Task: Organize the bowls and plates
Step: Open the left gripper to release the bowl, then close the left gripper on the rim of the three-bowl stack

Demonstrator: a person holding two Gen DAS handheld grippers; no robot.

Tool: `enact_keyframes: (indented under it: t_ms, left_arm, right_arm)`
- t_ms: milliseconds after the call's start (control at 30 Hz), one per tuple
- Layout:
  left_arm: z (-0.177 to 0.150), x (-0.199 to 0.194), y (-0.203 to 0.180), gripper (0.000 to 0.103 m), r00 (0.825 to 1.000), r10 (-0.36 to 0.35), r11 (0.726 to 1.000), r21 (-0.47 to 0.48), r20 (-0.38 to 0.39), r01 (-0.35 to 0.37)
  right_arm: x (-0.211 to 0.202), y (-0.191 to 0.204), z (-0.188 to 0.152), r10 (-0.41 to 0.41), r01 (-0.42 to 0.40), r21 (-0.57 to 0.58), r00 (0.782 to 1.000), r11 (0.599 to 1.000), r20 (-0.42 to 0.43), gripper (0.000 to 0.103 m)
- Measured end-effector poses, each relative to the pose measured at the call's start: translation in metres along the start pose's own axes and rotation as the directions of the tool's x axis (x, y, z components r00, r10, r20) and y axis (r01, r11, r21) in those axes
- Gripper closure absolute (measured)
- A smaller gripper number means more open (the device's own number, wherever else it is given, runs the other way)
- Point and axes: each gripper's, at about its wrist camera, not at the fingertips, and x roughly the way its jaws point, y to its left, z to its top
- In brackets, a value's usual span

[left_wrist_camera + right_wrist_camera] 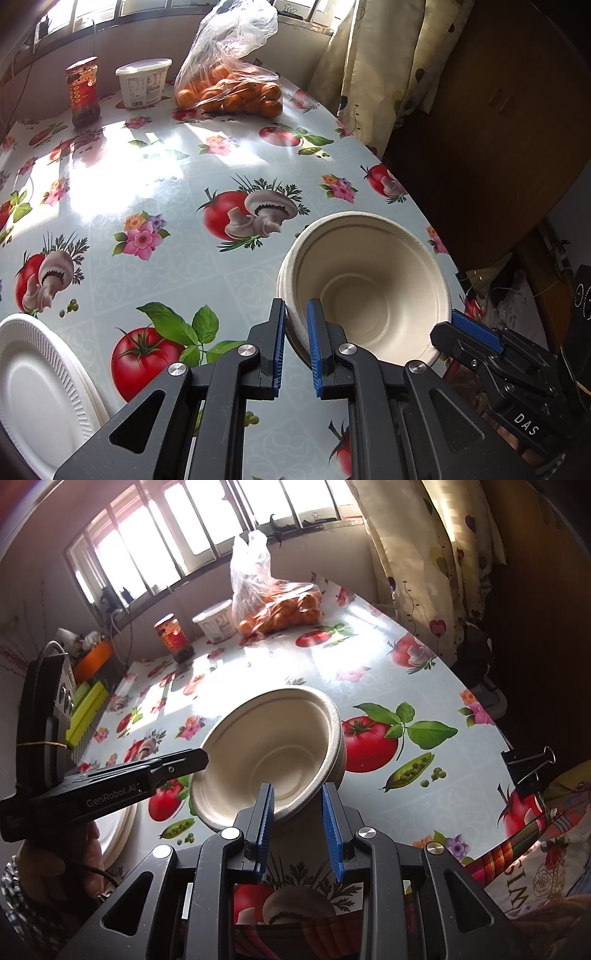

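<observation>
Left gripper (297,343): pinched on bowl (369,288) near rim
Right gripper (299,829): clamped on opposite rim (bowl tilted, held between both)

Left claw (296,334) clamped, right claw (298,814) nearly closed

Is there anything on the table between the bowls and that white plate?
Nothing visible. In the left wrist view, only bare tablecloth lies between the stacked bowls and the white plate. The jar, tub and bag of oranges sit far back by the window.
</observation>
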Motion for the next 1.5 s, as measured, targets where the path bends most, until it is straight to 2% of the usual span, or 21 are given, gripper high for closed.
enact_keyframes:
  t_ms: [200,467,567,733,800,1133,1500]
  left_arm:
    - [0.0,0.0,0.0,0.091,1.0,-0.004,1.0,-0.006,-0.002,0.004]
    - [0.001,0.0,0.001,0.09,1.0,-0.015,1.0,-0.009,-0.001,0.015]
    - [0.0,0.0,0.002,0.086,0.999,-0.032,0.999,-0.01,0.0,0.032]
    - [-0.001,0.002,0.006,0.068,0.998,-0.055,0.998,-0.025,-0.011,0.055]
    - [-0.001,0.003,0.008,0.065,0.998,-0.065,0.997,-0.038,-0.014,0.065]
    - [0.004,0.01,0.015,0.065,0.996,-0.084,0.993,-0.084,-0.019,0.082]
    - [0.006,0.019,0.017,0.065,0.996,-0.084,0.993,-0.089,-0.043,0.08]
  right_arm:
    - [0.002,-0.001,-0.001,-0.007,0.007,-0.003,1.0,1.0,-0.008,0.075]
    - [0.003,0.0,-0.002,-0.005,0.005,-0.003,1.0,1.0,-0.01,0.067]
    - [0.004,-0.002,-0.001,-0.004,0.004,0.006,1.0,1.0,-0.01,0.063]
    - [0.005,-0.006,0.0,-0.001,0.001,0.023,1.0,1.0,-0.006,0.06]
    - [0.006,-0.009,0.002,0.001,-0.001,0.033,1.0,0.999,-0.005,0.059]
    - [0.015,-0.018,0.015,0.016,-0.015,0.068,1.0,0.998,-0.013,0.059]
    - [0.029,-0.02,0.024,0.032,-0.029,0.077,0.999,0.997,-0.041,0.059]
